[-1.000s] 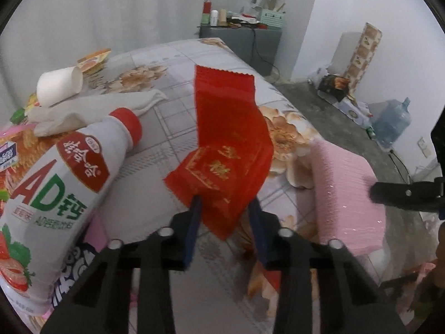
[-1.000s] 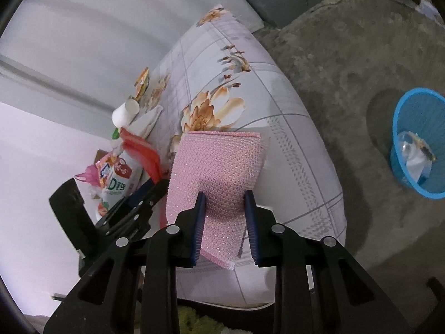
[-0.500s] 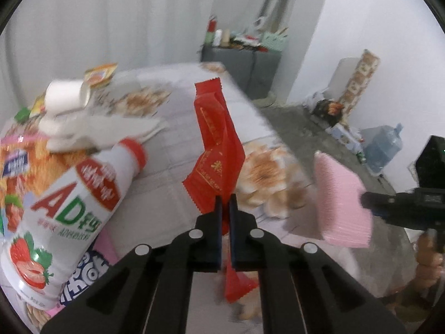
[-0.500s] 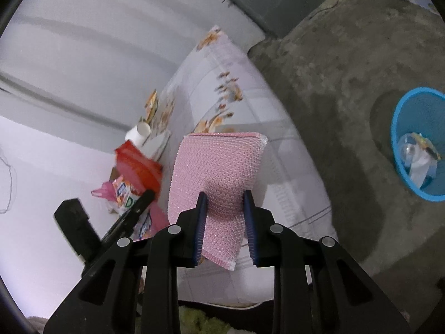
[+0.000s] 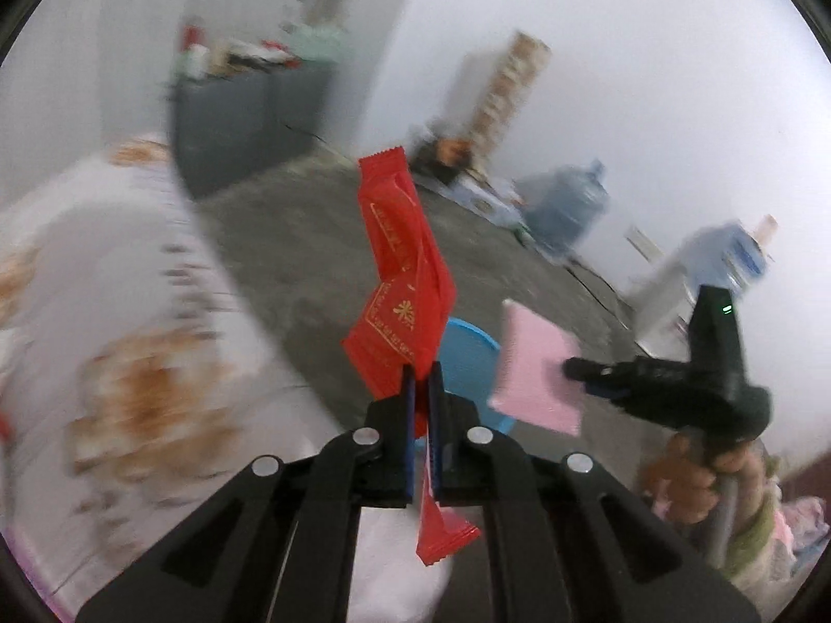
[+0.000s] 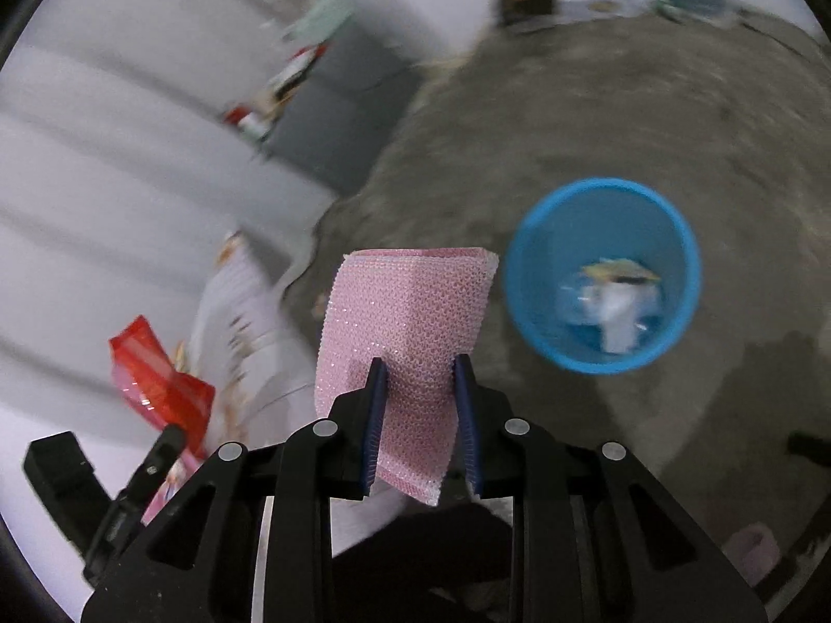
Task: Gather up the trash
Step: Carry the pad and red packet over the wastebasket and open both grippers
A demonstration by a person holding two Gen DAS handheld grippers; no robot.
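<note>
My left gripper is shut on a red snack wrapper, which stands up from the jaws and hangs out below them. My right gripper is shut on a pink mesh sponge, held upright. A blue waste basket stands on the concrete floor to the right of the sponge, with some paper trash in it. In the left wrist view the blue waste basket shows behind the wrapper, and the right gripper holds the pink sponge beside it. The red wrapper and left gripper appear low left in the right wrist view.
The flower-patterned bed fills the left. A dark cabinet with clutter on top stands at the back wall. Water bottles and boxes line the far wall. A hand grips the right gripper's handle.
Both grippers have swung away from the bed toward the floor, carrying the red wrapper and the pink sponge. The left jaws closed onto the wrapper. The blue basket now lies close ahead.
</note>
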